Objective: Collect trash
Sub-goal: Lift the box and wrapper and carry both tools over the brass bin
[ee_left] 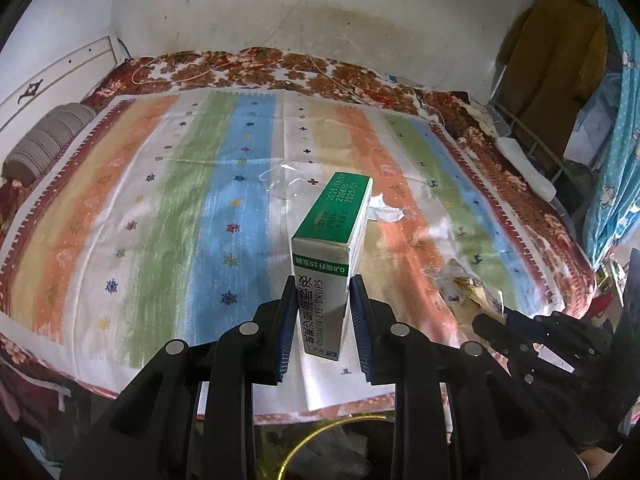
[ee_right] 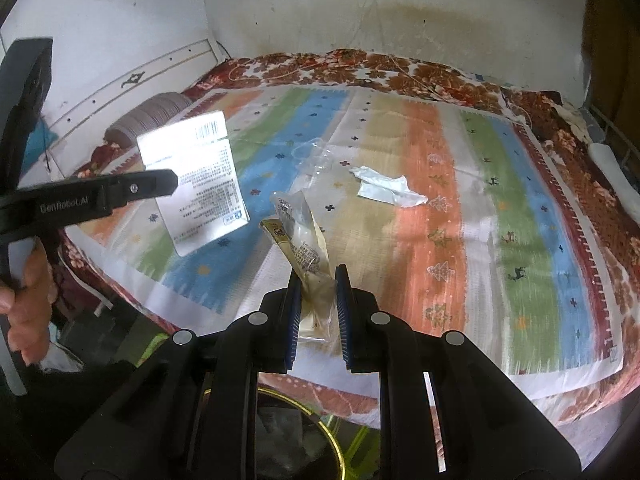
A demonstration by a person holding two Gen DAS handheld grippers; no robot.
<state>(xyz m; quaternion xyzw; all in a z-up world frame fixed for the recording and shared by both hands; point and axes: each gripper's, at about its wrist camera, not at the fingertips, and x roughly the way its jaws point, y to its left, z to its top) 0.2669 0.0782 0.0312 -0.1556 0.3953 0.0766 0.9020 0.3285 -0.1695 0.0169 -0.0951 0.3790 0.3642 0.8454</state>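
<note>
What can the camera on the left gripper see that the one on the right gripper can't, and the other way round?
Only the left wrist view shows the green side of the eye drops box with its dates, and a brown coat hanging at the right.

Only the right wrist view shows the box's white back with a barcode, the person's hand holding the left gripper, and the wrapper clearly, clamped in the right gripper.

Both show the striped blanket, the crumpled white paper, clear plastic and a gold-rimmed bin below.
</note>
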